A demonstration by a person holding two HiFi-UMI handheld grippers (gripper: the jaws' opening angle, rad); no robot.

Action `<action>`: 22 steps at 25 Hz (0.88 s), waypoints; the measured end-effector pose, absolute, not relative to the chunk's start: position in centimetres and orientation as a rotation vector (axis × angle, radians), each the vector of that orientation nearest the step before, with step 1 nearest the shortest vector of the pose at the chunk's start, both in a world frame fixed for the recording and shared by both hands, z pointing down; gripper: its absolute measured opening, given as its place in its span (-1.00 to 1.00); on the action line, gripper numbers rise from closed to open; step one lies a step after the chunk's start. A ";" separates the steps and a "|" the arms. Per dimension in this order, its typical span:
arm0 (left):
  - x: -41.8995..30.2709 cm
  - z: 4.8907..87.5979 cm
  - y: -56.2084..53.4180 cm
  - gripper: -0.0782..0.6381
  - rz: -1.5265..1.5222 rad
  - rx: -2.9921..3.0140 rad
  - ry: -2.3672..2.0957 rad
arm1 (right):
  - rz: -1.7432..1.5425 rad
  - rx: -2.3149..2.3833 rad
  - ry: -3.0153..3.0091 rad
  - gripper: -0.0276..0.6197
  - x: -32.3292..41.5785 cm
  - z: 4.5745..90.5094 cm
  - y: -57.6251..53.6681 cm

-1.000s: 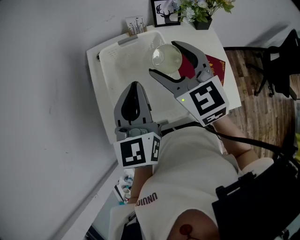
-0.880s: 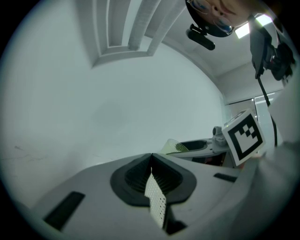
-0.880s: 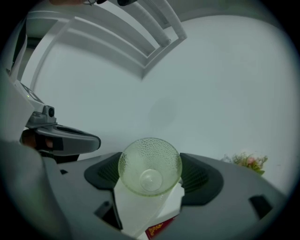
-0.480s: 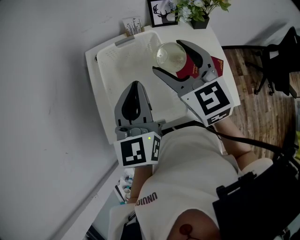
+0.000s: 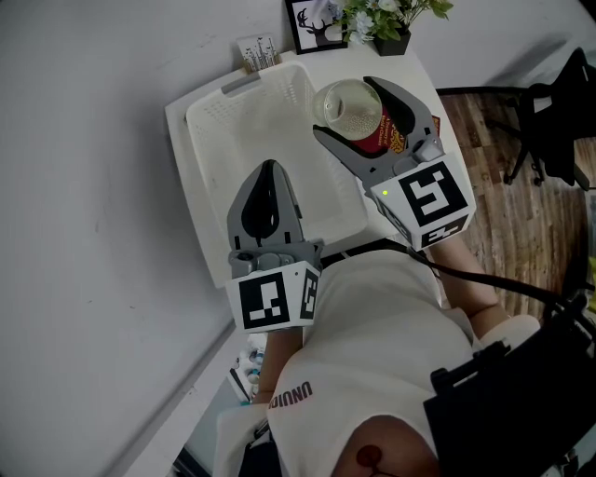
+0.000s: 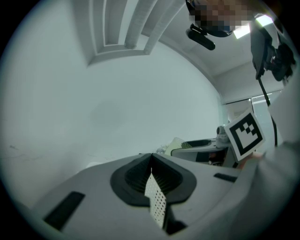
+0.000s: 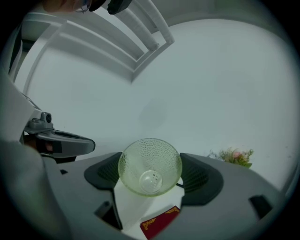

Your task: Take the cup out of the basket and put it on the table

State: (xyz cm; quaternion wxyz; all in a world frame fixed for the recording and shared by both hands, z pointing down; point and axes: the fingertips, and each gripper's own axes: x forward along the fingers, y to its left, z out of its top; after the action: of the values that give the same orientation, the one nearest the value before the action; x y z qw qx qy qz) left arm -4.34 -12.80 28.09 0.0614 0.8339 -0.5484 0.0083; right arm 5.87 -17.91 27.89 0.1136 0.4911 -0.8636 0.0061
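Observation:
A clear dimpled glass cup [image 5: 349, 105] is held above the table with my right gripper [image 5: 347, 112] shut on it, over the right rim of the white basket [image 5: 237, 130] and a red book [image 5: 393, 140]. In the right gripper view the cup [image 7: 150, 164] sits between the two dark pads, mouth towards the camera, with my right gripper [image 7: 150, 172] shut round it. My left gripper [image 5: 268, 175] hovers over the near part of the basket, jaws together and nothing in them. Its own view shows the left gripper [image 6: 151, 164] shut, the perforated basket visible through a slit.
The white table [image 5: 424, 82] carries the basket, the red book [image 7: 159, 224], a potted plant [image 5: 389, 20], a framed picture [image 5: 312, 23] and a small card [image 5: 253, 51] at the back. A wall runs along the left. A dark chair [image 5: 559, 112] stands on the wooden floor at right.
My right gripper has carried the cup to the right and farther back, from over the basket's inside to over its right rim and the red book. The left gripper has stayed put.

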 end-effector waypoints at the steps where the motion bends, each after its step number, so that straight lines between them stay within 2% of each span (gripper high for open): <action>1: -4.2 28.1 -12.8 -0.74 0.027 2.525 -1.654 | 0.022 1.448 -2.529 0.33 6.1 28.0 -17.9; 22: -2.2 28.3 -13.7 -0.74 0.065 2.581 -1.592 | 0.119 1.590 -2.473 0.33 10.4 29.2 -18.0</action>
State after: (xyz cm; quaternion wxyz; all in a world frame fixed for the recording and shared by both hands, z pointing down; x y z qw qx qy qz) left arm -2.24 -13.74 28.32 0.0541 0.8497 -0.5241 0.0215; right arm 10.41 -17.98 29.20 0.0995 0.5378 -0.8362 0.0402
